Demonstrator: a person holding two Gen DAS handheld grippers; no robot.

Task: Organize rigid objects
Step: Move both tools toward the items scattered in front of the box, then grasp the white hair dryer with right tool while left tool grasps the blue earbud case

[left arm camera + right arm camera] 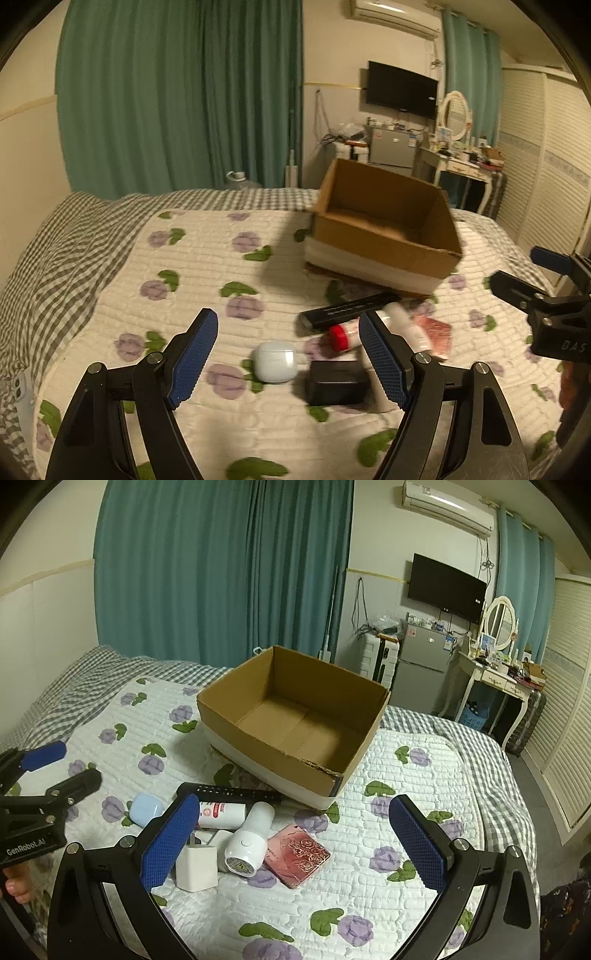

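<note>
Cardboard box (295, 716) empty, mid-bed (424, 849), toward far edge. Clutter just before it: remote (229, 794), pink case (299, 854), earbud case (275, 360). Both grippers, left (288, 360) and right (295, 843), spread, holding nothing. Judgement: left straddles earbud case; descend square, pinch sides, lift clear.

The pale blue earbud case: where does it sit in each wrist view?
Left wrist view: the pale blue earbud case lies low centre on the quilt, between the open left gripper's fingers.
Right wrist view: it sits at the left, beside the pile.
Shared landmark: the black remote before the cardboard box.
</note>
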